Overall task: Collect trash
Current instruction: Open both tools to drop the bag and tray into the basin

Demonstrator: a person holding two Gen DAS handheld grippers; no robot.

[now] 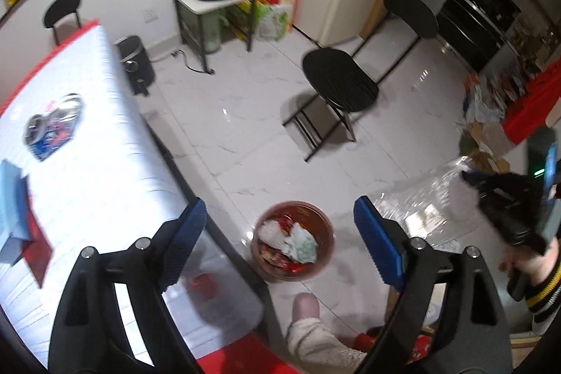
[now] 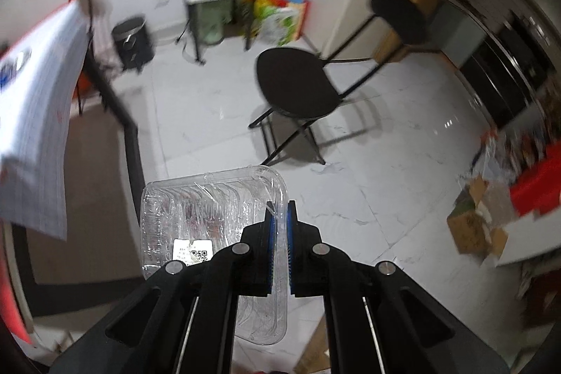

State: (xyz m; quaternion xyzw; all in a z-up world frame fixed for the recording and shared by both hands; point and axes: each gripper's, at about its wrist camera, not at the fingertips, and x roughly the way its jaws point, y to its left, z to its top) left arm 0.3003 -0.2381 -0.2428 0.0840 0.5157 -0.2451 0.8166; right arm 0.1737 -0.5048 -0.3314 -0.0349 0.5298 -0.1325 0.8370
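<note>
In the left wrist view my left gripper hangs open above the floor with nothing between its blue pads. Below it stands a round reddish trash bin holding crumpled wrappers. My right gripper is shut on the rim of a clear plastic clamshell box with a white label. The same clear plastic box shows at the right of the left wrist view, carried by the right gripper's black body in a hand with a striped cuff. A red scrap lies on the table near its corner.
The table with a white cover fills the left, bearing a heart-shaped tin, blue paper and a red packet. A black folding chair stands on the tiled floor. A leg and slipper sit by the bin. Cardboard clutter lies at the right.
</note>
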